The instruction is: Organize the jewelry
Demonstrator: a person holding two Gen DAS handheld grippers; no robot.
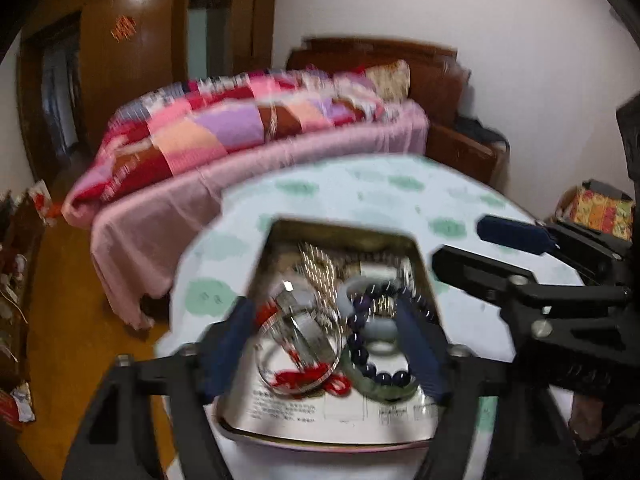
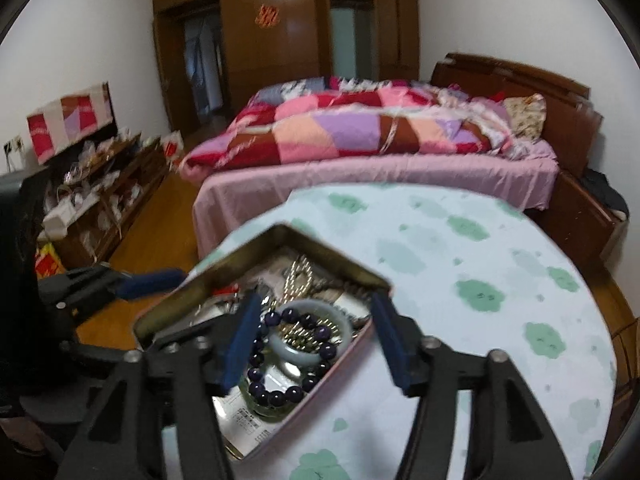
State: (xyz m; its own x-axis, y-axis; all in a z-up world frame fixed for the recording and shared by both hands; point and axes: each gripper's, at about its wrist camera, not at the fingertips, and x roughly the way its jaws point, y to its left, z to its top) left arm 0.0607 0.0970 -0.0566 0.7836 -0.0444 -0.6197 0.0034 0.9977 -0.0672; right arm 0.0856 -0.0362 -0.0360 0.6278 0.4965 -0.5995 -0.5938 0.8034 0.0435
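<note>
An open metal tin (image 1: pixel 344 232) (image 2: pixel 280 234) sits on a round table with a white, green-spotted cloth (image 1: pixel 360 192) (image 2: pixel 460 280). In it lie silver bangles (image 1: pixel 296 344), a red cord (image 1: pixel 308 380), a purple bead bracelet (image 1: pixel 360 344) (image 2: pixel 280 394), a pale jade bangle (image 2: pixel 298 354) and a pearly chain (image 1: pixel 316 272) (image 2: pixel 300 276). My left gripper (image 1: pixel 326 344) hangs open over the tin, its blue pads either side of the bangles and not pressing them. My right gripper (image 2: pixel 316 340) is open above the bead bracelet and jade bangle; in the left wrist view it (image 1: pixel 476 248) reaches in from the right.
A bed with a patchwork quilt (image 1: pixel 240 128) (image 2: pixel 360 132) stands just behind the table. A low wooden shelf full of clutter (image 2: pixel 100 184) runs along the left wall. A patterned box (image 1: pixel 600 208) sits at the far right. The table's edge curves close around the tin.
</note>
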